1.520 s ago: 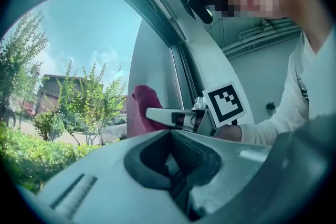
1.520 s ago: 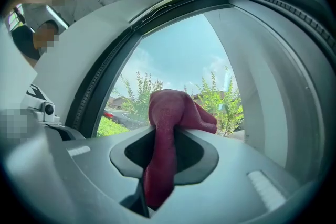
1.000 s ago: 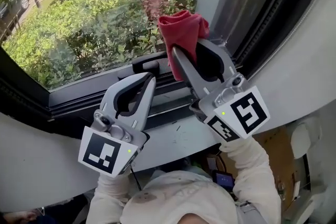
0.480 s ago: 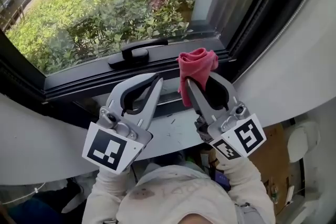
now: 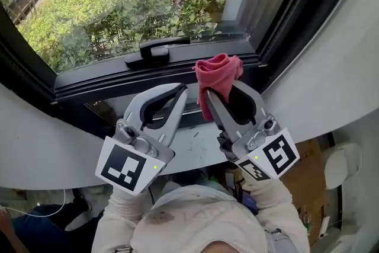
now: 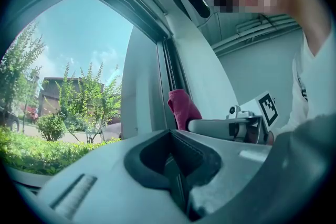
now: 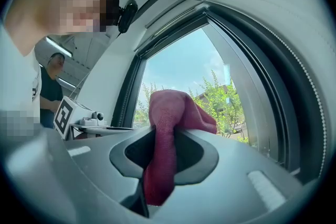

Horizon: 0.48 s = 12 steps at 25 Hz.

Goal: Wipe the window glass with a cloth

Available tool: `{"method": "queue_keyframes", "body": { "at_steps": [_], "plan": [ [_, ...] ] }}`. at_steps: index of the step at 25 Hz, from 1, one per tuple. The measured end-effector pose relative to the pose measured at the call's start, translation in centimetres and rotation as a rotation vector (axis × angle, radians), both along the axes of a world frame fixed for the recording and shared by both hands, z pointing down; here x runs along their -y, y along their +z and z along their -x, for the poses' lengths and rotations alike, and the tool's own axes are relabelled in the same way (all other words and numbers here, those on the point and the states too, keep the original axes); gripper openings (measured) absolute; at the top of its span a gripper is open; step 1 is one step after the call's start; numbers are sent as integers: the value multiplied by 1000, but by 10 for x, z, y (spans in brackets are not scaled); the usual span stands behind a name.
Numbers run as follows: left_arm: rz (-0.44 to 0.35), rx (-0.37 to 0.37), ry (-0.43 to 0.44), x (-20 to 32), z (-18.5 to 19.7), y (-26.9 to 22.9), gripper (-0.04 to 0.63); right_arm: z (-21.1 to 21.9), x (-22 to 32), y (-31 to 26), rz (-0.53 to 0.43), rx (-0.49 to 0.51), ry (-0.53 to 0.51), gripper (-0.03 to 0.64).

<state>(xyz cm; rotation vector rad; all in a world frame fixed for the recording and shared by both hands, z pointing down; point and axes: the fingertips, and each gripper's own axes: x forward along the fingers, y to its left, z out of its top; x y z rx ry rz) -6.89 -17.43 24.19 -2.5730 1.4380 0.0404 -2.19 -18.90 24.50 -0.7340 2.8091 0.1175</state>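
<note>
A red cloth sticks up from my right gripper, which is shut on it. The cloth sits in front of the black lower window frame, just below the window glass, and I cannot tell whether it touches either. In the right gripper view the cloth hangs down between the shut jaws of the right gripper, with the glass beyond. My left gripper is shut and empty, close beside the right one. In the left gripper view the left gripper is shut, and the cloth shows to its right.
A black window handle lies on the lower frame bar. A dark side frame runs up on the right, with a white curved wall beside it. Shrubs show through the glass. Another person stands behind at the left.
The right gripper and the cloth have come down from the glass to the lower frame bar. The left gripper stayed alongside it, still shut.
</note>
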Motion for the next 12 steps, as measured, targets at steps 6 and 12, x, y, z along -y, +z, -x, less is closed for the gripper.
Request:
{"method": "queue_keyframes", "body": {
  "at_steps": [6,12],
  "plan": [
    [-6,-5,-4,-6,-4,-2,0,-3,-7,-6,-5,24,-12,107],
    [-6,-6,-6,-12,-9,-4,0,-6,-13,-6,-2,30,-19,107]
  ]
}}
